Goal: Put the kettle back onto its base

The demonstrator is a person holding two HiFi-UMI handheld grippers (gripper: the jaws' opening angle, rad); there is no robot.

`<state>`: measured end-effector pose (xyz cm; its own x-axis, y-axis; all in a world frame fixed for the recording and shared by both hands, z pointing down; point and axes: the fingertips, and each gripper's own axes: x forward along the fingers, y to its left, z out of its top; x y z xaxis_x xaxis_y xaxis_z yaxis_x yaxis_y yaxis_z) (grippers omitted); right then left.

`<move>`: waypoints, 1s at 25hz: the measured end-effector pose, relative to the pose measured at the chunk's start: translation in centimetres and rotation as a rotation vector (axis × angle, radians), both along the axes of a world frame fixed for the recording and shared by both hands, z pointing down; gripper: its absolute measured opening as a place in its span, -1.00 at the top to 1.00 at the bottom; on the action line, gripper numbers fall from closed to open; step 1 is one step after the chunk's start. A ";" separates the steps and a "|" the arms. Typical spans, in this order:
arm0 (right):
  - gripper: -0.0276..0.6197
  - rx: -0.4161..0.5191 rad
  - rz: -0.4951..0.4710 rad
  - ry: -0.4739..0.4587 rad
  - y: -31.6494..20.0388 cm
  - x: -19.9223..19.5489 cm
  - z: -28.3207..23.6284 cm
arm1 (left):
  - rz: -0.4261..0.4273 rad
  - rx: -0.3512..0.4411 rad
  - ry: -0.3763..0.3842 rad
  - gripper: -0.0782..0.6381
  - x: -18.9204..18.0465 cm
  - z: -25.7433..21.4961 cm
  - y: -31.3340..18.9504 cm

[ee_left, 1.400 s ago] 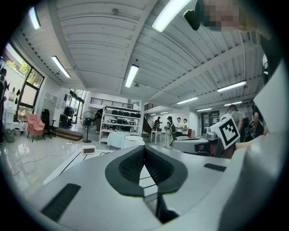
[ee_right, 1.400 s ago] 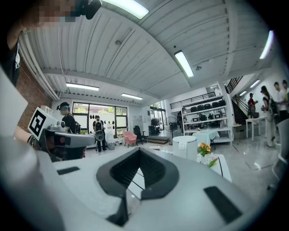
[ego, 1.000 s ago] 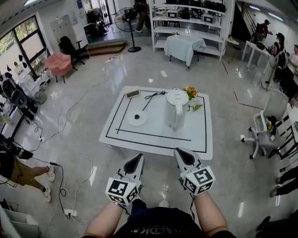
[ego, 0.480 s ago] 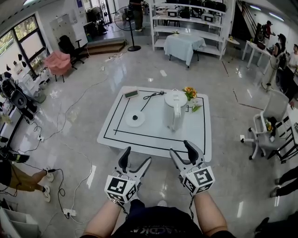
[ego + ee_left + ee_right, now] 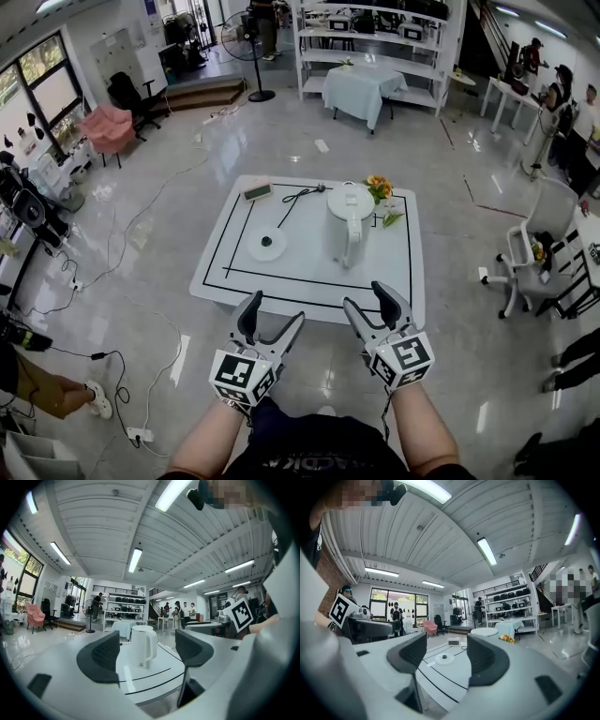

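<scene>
The white kettle (image 5: 350,223) stands upright at the middle right of the low white table (image 5: 212,281), handle toward me. Its round white base (image 5: 267,244) lies apart to the kettle's left, with a black cord (image 5: 305,195) running back from it. Both grippers hang level just short of the table's near edge. My left gripper (image 5: 274,314) has just opened and holds nothing; the kettle (image 5: 142,645) shows far off between its jaws. My right gripper (image 5: 367,300) has also just opened, empty, and the base (image 5: 444,658) shows between its jaws.
A small clock (image 5: 257,192) and a bunch of flowers (image 5: 382,186) sit along the table's far side. A white office chair (image 5: 544,246) stands to the right. Cables (image 5: 141,314) trail over the glossy floor on the left. Shelves and people are far behind.
Both grippers went from shut to open. Both have moved a little forward toward the table's near edge. The kettle and base have not moved.
</scene>
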<state>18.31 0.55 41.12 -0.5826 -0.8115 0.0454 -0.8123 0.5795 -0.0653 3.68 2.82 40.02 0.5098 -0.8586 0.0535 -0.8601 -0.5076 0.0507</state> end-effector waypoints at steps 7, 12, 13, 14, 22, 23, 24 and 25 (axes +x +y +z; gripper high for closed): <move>0.14 -0.008 0.067 0.013 -3.3 -2.0 -0.2 | 0.051 -0.011 0.009 -0.22 -2.8 0.3 -3.5; 0.14 -0.021 0.143 0.004 -6.7 -4.1 -0.5 | 0.103 -0.037 0.009 -0.22 -5.9 0.7 -7.1; 0.14 -0.022 0.160 0.002 -7.3 -4.4 -0.5 | 0.115 -0.040 0.007 -0.22 -6.4 0.8 -7.8; 0.14 -0.023 0.176 0.000 -8.0 -4.7 -0.6 | 0.127 -0.043 0.005 -0.22 -6.9 0.8 -8.6; 0.14 -0.042 0.292 -0.007 -11.6 -7.3 -0.6 | 0.229 -0.053 0.007 -0.22 -9.9 0.7 -13.9; 0.14 -0.045 0.305 -0.005 -11.8 -7.7 -0.6 | 0.242 -0.055 0.010 -0.22 -10.2 0.7 -14.4; 0.14 -0.046 0.318 -0.002 -12.0 -8.0 -0.6 | 0.255 -0.056 0.013 -0.22 -10.4 0.7 -14.8; 0.14 -0.047 0.331 0.001 -12.2 -8.3 -0.6 | 0.269 -0.057 0.017 -0.22 -10.6 0.7 -15.2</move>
<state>10.03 -11.63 40.52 -0.2873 -0.9538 0.0877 -0.9562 0.2803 -0.0842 -6.93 -12.39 40.67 0.7207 -0.6878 0.0872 -0.6932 -0.7139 0.0991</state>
